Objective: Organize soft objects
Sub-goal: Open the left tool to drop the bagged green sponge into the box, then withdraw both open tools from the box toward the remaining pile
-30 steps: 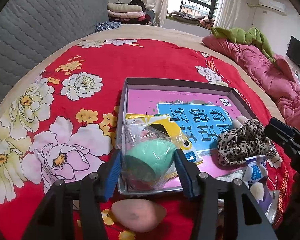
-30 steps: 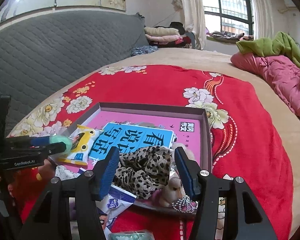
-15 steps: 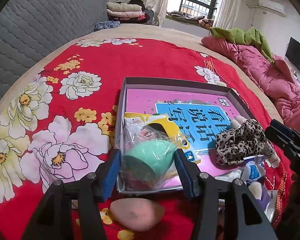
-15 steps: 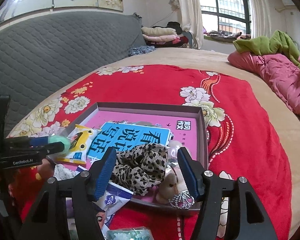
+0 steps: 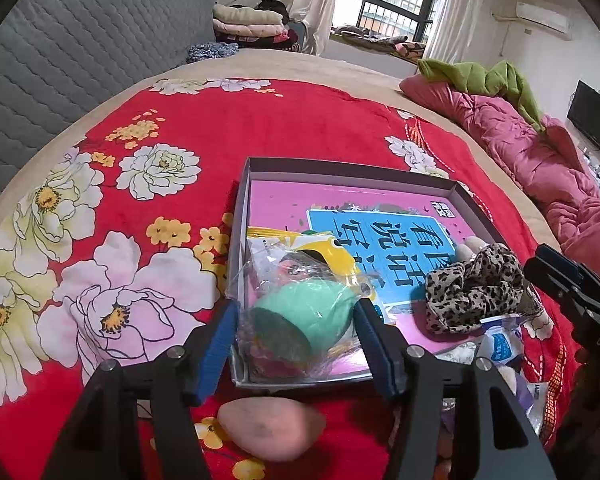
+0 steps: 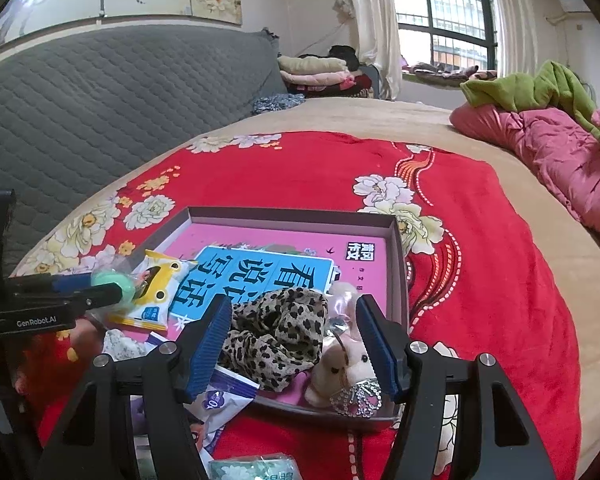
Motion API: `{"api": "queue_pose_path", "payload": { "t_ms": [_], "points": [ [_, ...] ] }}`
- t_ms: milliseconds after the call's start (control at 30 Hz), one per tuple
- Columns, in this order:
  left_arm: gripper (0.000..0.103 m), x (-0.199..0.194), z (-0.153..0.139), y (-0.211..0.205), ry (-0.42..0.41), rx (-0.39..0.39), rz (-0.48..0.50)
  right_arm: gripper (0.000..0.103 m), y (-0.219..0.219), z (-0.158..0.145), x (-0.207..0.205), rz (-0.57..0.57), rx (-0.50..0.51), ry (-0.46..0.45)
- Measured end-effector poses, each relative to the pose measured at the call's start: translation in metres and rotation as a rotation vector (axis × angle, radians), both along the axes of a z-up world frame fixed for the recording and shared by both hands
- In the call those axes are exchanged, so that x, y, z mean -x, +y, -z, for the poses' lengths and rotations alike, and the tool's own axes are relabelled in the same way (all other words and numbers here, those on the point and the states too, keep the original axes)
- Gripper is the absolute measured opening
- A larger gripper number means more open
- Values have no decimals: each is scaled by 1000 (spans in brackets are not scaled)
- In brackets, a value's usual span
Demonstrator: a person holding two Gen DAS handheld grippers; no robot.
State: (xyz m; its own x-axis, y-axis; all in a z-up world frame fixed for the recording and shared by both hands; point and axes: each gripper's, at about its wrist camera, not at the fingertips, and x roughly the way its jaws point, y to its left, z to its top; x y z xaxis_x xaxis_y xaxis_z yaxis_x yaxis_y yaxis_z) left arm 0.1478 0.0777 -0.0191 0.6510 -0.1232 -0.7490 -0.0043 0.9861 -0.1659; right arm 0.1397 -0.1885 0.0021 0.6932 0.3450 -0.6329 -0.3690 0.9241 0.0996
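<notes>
Two grippers over the box, placing soft things.

Both work at the near end of the box (image 5: 242,216) on the red blanket (image 5: 292,128). The left gripper (image 5: 294,330) has its fingers against both sides of a bagged green sponge (image 5: 300,314), which sits over the box's near-left corner, so it appears to be gripping it. The right gripper (image 6: 294,336) stands with fingers spread around a leopard scrunchie (image 6: 278,330) and a small plush (image 6: 344,368), both lying in the near-right corner; its pads do not touch them. Judging by this, the step in hand is setting items into the box. Next, the left should open and back off, then go for the pink sponge (image 5: 270,428) lying just outside the near wall. Packets (image 6: 224,390) beside the box also wait.
</notes>
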Motion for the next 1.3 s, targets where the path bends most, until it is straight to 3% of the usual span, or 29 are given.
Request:
{"api": "queue_pose_path", "payload": {
  "t_ms": [633, 1300],
  "points": [
    [69, 6, -11, 3, -52, 20, 0, 67, 2, -1, 2, 3, -1, -6],
    [70, 18, -25, 9, -103, 30, -18, 73, -5, -4, 7, 33, 3, -25]
  ]
}}
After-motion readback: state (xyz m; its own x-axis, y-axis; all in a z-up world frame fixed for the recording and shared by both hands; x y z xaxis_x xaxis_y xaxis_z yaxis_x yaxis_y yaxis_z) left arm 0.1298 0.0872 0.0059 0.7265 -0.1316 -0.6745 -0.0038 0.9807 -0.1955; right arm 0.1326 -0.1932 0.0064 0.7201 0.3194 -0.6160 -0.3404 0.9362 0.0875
